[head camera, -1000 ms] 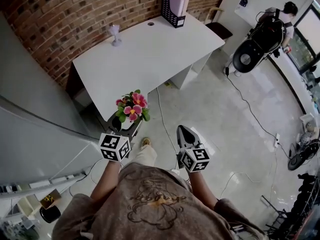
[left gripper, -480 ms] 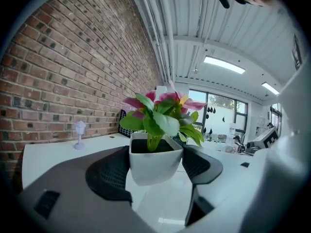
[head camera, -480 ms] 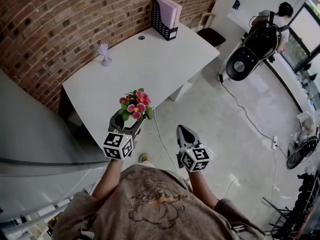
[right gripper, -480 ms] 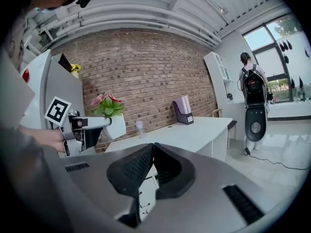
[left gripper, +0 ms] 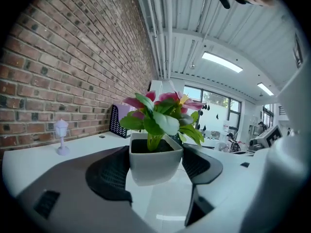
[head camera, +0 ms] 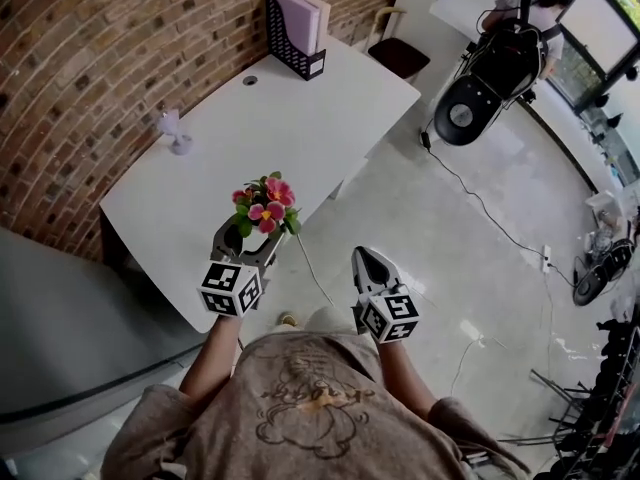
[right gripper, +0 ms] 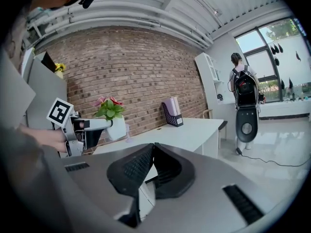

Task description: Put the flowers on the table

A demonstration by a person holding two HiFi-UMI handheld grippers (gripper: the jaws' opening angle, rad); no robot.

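Moving forward since a moment ago, the flowers are now hanging over the near edge of the table, not out over the floor. They are sitting in a little white pot. The left claw is squeezing that pot from both sides and holding it up in the air. The right claw is hanging beside it over the floor, its jaws pressed together with nothing in them. Far ahead of the left claw, a tiny lamp and a file holder are standing on the table.
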